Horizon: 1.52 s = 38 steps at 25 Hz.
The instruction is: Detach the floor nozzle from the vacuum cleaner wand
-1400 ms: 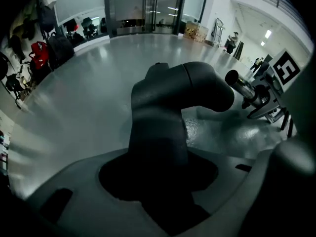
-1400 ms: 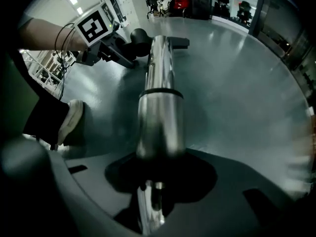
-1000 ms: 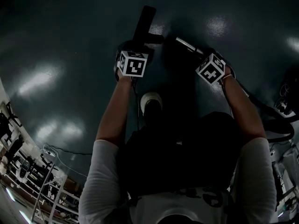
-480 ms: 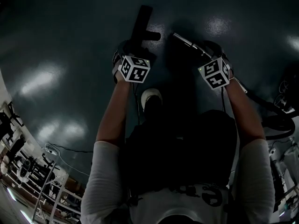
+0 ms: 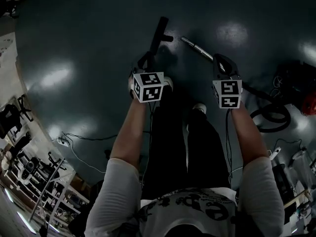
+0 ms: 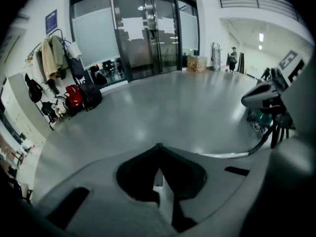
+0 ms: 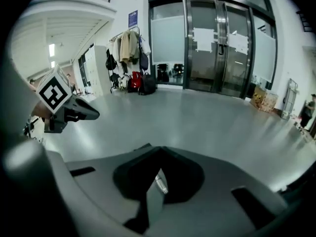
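The left gripper [image 6: 158, 147] and the right gripper [image 7: 159, 153] are both clenched tight. Their jaws have just been closing and nothing sits between them, so neither one grasps any part of the cleaner. Both hang well above the floor. In the head view, below and beyond the left jaws, the black floor nozzle [image 5: 159, 32] lies flat on the dark floor. The metal wand [image 5: 197, 48] lies below and beyond the right jaws, its free end near the nozzle's neck but apart from it. Judging by that gap, the 2 parts are already separated and the task looks finished, with nothing left to pull. Right of the right jaws, the hose [image 5: 269, 113] coils toward a red object [image 5: 308, 102], perhaps the cleaner's body, though it is too dim to tell. A thin cable [image 5: 79, 139] trails behind and left of the left jaws. The floor around the parts is bare, so nothing stands in the way. Far ahead of the jaws are glass doors [image 6: 148, 33], a coat rack [image 6: 52, 58] and bags [image 6: 74, 95].
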Each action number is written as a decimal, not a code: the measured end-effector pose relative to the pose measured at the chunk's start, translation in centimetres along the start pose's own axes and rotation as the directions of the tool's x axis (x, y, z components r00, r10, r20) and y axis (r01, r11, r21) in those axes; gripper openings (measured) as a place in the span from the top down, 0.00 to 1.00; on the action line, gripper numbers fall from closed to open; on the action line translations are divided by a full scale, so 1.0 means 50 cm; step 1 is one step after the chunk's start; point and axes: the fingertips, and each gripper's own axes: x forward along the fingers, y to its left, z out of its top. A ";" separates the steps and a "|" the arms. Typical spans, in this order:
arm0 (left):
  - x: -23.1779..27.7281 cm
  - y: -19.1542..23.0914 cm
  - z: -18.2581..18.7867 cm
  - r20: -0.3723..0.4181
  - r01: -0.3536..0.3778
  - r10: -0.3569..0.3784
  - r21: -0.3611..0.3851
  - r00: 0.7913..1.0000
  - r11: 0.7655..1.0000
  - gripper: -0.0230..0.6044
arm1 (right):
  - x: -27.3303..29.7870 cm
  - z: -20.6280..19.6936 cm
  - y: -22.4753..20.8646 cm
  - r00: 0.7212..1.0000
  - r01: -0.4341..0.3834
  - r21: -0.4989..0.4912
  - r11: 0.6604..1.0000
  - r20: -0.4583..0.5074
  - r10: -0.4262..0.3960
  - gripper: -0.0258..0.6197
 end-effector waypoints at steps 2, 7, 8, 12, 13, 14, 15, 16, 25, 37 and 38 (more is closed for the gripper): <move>-0.136 0.002 0.094 0.046 0.005 -0.002 -0.066 0.999 0.998 0.96 | -0.116 0.103 0.001 0.999 -0.001 0.031 1.000 0.039 -0.001 0.96; -0.482 0.007 0.340 0.230 0.026 0.009 -0.152 0.973 0.988 0.96 | -0.401 0.373 -0.002 0.982 -0.004 0.061 0.998 0.188 -0.007 0.96; -0.546 0.000 0.379 0.265 0.028 0.014 -0.153 0.964 0.988 0.96 | -0.460 0.418 -0.001 0.976 -0.004 0.051 0.999 0.219 -0.007 0.96; -0.785 -0.054 0.472 0.381 0.015 0.036 -0.132 0.924 0.991 0.96 | -0.689 0.528 0.016 0.947 0.005 -0.010 1.000 0.322 -0.002 0.96; -0.836 -0.067 0.489 0.408 0.015 0.039 -0.128 0.912 0.992 0.96 | -0.739 0.545 0.018 0.938 0.014 -0.013 1.000 0.346 -0.009 0.96; -0.884 -0.081 0.501 0.432 0.016 0.040 -0.127 0.901 0.992 0.96 | -0.786 0.558 0.021 0.930 0.025 -0.013 1.000 0.368 -0.018 0.96; -0.930 -0.096 0.509 0.453 0.019 0.040 -0.126 0.891 0.992 0.96 | -0.831 0.565 0.024 0.922 0.032 -0.013 0.999 0.386 -0.025 0.96; -0.972 -0.111 0.512 0.471 0.020 0.041 -0.125 0.881 0.992 0.96 | -0.871 0.568 0.028 0.915 0.037 -0.012 0.999 0.402 -0.029 0.96; -1.160 -0.173 0.451 0.512 -0.008 0.090 -0.161 0.854 0.987 0.96 | -1.046 0.516 0.036 0.884 -0.002 0.032 1.000 0.468 -0.013 0.96; -1.293 -0.184 0.341 0.558 0.016 0.088 -0.179 0.826 0.984 0.96 | -1.165 0.471 0.132 0.859 0.022 -0.008 1.000 0.512 -0.015 0.96; -1.297 -0.180 0.335 0.559 0.018 0.087 -0.180 0.825 0.984 0.96 | -1.170 0.470 0.138 0.858 0.026 -0.014 1.000 0.514 -0.015 0.96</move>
